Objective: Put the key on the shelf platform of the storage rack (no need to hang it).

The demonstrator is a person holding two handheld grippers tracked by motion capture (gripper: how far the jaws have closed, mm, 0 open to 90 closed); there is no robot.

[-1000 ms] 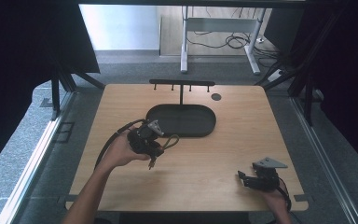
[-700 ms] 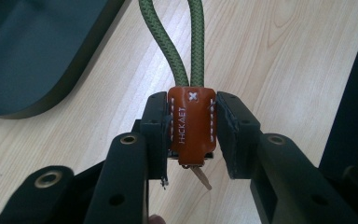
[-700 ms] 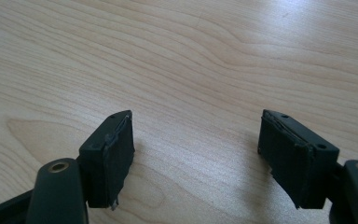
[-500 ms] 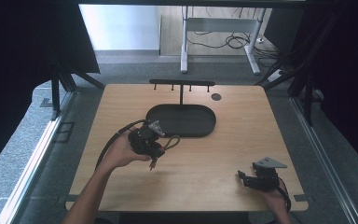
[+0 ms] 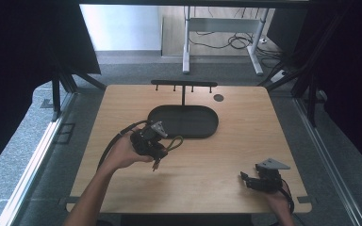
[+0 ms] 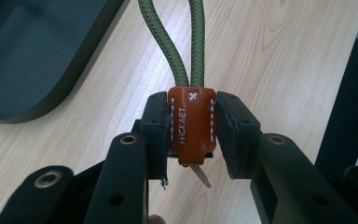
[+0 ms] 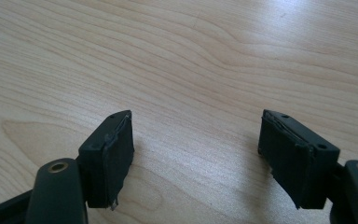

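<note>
My left gripper [image 6: 192, 133] is shut on a brown leather key fob [image 6: 191, 122] with white stitching. A loop of green braided cord [image 6: 189, 46] runs up out of the fob. In the high view the left gripper [image 5: 160, 145] is held just above the table, left of centre, and the green cord loop [image 5: 174, 141] sticks out to its right. My right gripper [image 7: 196, 154] stands open over bare wood with nothing between its jaws. It sits near the table's front right corner [image 5: 245, 180].
A dark oval tray [image 5: 184, 123] lies at the table's middle, just beyond the left gripper, and its rim [image 6: 32, 60] shows nearby. A black rack with small hooks [image 5: 184, 84] stands behind it. A small dark disc [image 5: 218, 98] is at the back right.
</note>
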